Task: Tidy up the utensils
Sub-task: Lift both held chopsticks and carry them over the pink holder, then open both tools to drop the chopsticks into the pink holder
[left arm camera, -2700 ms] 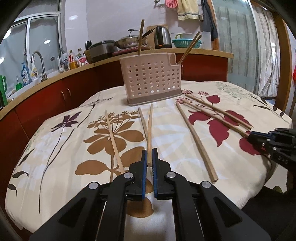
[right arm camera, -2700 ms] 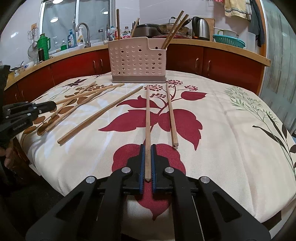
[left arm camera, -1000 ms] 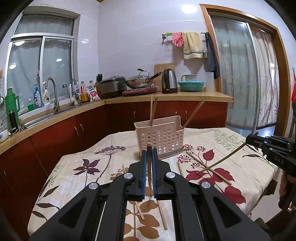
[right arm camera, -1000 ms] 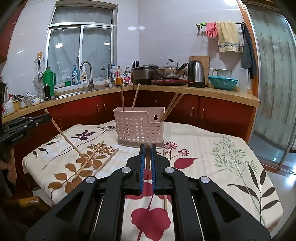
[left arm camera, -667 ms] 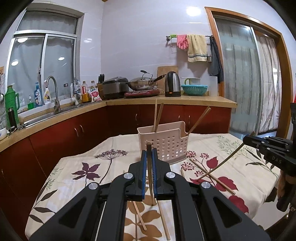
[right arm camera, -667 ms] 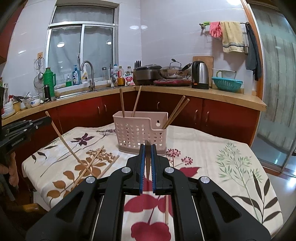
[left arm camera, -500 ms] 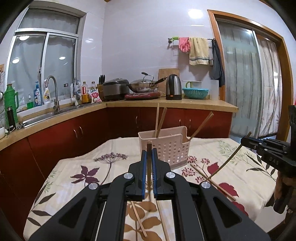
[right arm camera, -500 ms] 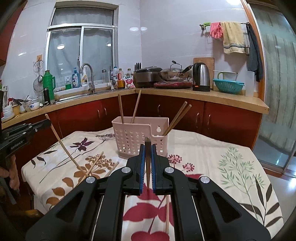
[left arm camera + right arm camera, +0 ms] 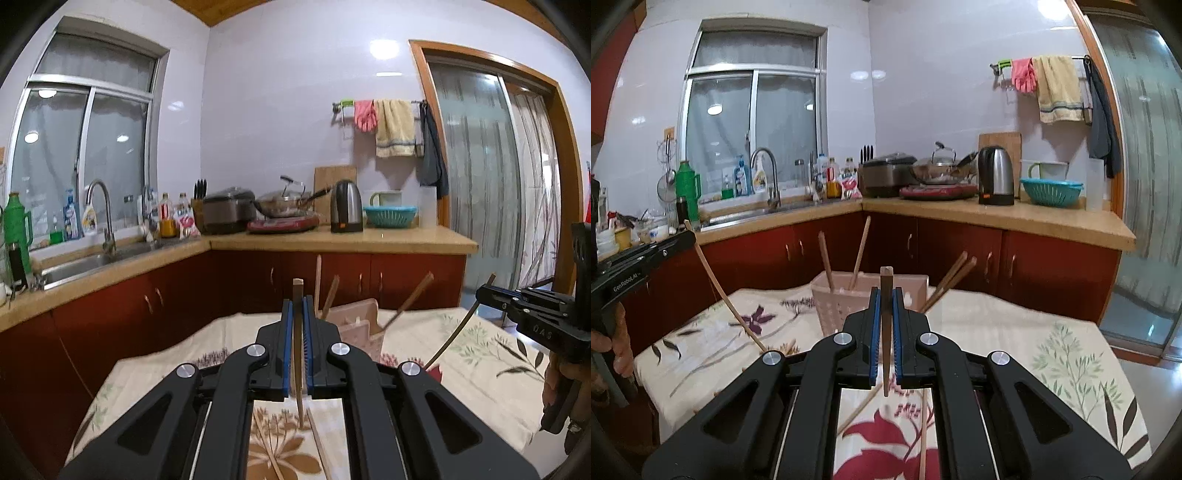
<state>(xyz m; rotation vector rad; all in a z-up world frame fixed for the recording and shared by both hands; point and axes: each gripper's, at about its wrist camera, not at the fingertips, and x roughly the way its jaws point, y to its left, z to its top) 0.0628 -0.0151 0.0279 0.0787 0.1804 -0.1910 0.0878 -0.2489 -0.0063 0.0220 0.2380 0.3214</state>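
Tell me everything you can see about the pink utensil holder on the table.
The pink utensil holder is a boxy plastic caddy whose walls are perforated with rows of round holes. It stands upright on the floral tablecloth, near the table's far side. Two chopsticks stick up from its left part and two more lean out to the right. The right claw hides its middle. Neither claw touches it.
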